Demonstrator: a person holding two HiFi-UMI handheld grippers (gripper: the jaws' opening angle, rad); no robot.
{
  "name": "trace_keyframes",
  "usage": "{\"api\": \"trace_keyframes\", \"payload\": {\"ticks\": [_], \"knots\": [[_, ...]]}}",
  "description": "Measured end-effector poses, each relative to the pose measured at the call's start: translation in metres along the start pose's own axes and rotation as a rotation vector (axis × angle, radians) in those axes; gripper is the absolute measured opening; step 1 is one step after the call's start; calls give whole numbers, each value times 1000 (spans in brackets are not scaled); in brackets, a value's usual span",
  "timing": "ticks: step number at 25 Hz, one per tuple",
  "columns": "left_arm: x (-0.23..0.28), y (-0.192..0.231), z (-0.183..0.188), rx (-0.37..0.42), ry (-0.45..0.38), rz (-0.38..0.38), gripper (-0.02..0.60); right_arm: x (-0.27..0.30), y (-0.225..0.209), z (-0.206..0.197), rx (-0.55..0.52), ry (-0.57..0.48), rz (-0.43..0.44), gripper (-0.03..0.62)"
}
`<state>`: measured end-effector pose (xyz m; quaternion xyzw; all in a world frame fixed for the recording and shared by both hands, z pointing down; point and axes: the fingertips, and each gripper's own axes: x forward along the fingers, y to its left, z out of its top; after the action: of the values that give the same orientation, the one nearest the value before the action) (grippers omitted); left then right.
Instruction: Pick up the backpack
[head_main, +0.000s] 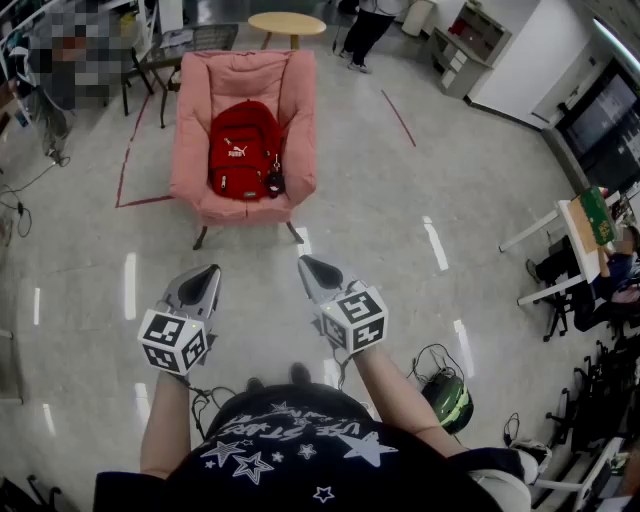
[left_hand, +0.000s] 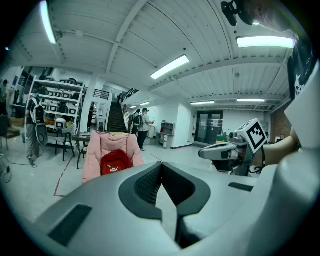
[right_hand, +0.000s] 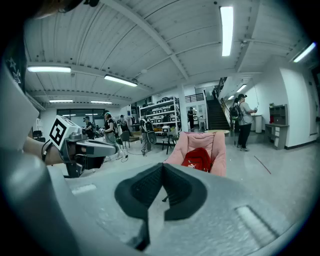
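Note:
A red backpack (head_main: 243, 150) with a white logo leans upright against the back of a pink armchair (head_main: 296, 120), well ahead of me across the floor. It also shows as the red backpack (left_hand: 115, 162) in the left gripper view and the red backpack (right_hand: 198, 158) in the right gripper view. My left gripper (head_main: 207, 272) and right gripper (head_main: 308, 264) hover side by side over the floor, short of the chair. Both are shut with nothing between the jaws, tips touching. Each gripper sees the other beside it.
A round wooden table (head_main: 287, 22) stands behind the armchair. Red tape lines (head_main: 128, 160) mark the floor at the chair's left. Desks and chairs (head_main: 580, 240) line the right side, and a bag with cables (head_main: 447, 397) lies on the floor by my right. People stand at the far end.

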<state>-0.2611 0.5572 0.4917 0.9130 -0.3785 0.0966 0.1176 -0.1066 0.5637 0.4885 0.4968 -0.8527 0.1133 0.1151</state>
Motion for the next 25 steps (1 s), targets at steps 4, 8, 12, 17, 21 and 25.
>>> {"api": "trace_keyframes", "payload": {"ticks": [4,8,12,17,21,25], "knots": [[-10,-6,-8,15,15,4,8,-9,13,1,-17,-28,-21,-2],[-20,-12,-20,2,22,-3,9,-15,23,-5,-17,-21,-30,-2],[-24,-7,-27,-10,40,-17,9,-11,28,-7,-2,-15,-47,-2],[-34,14,-35,-58,44,-21,9,0,36,-11,63,-46,-62,-2],[-38,24,-43,-88,47,-30,9,1,38,-16,77,-46,-101,-2],[-35,33,-51,-104,62,-34,9,3,31,-24,95,-33,-114,-2]]}}
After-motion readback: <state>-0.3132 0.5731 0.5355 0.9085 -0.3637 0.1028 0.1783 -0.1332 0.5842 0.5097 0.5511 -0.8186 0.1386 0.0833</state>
